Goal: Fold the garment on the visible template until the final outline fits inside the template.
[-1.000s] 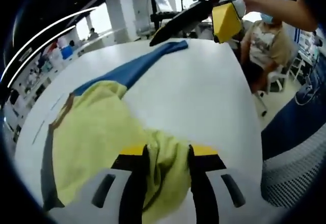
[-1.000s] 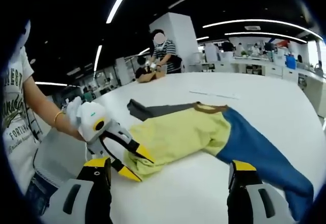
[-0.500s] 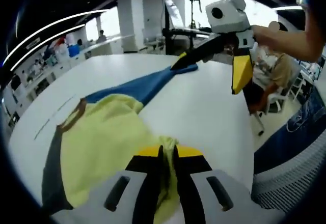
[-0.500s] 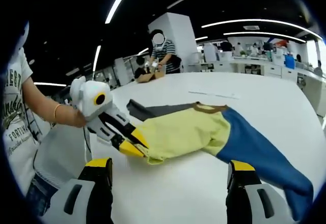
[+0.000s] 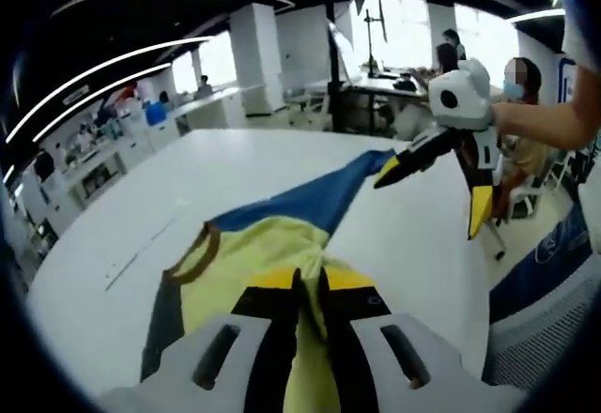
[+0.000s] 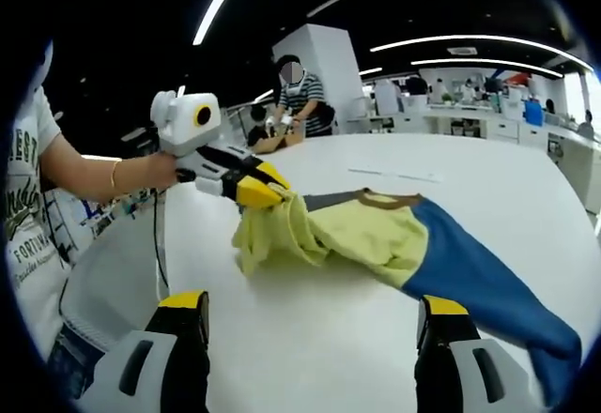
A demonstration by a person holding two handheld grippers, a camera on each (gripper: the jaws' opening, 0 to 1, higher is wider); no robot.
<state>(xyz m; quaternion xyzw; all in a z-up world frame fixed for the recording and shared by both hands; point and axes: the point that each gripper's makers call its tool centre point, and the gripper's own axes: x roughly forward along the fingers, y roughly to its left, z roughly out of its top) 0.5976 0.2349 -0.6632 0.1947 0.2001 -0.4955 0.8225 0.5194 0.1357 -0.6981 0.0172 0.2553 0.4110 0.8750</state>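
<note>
A garment lies on the white table (image 6: 310, 338): yellow body (image 6: 371, 235), blue sleeve (image 6: 488, 286), brown collar (image 6: 380, 199) and a dark grey sleeve (image 5: 161, 324). My left gripper (image 5: 310, 283) is shut on a bunch of the yellow hem. In the right gripper view this left gripper (image 6: 263, 191) holds the hem lifted off the table, with the fabric hanging below it. My right gripper (image 6: 310, 324) stands open over bare table in front of the garment, holding nothing. In the left gripper view the right gripper (image 5: 434, 195) hovers open beside the blue sleeve (image 5: 315, 197).
Thin marks run across the table beyond the garment (image 6: 394, 175). A person in a striped top (image 6: 300, 94) works at the table's far side. A seated person (image 5: 521, 141) and a chair are past the table's edge. Work benches (image 5: 113, 141) line the room.
My left gripper has risen with the yellow hem and carried it toward the collar, so the lower body now hangs bunched. The right gripper stayed open in place.
</note>
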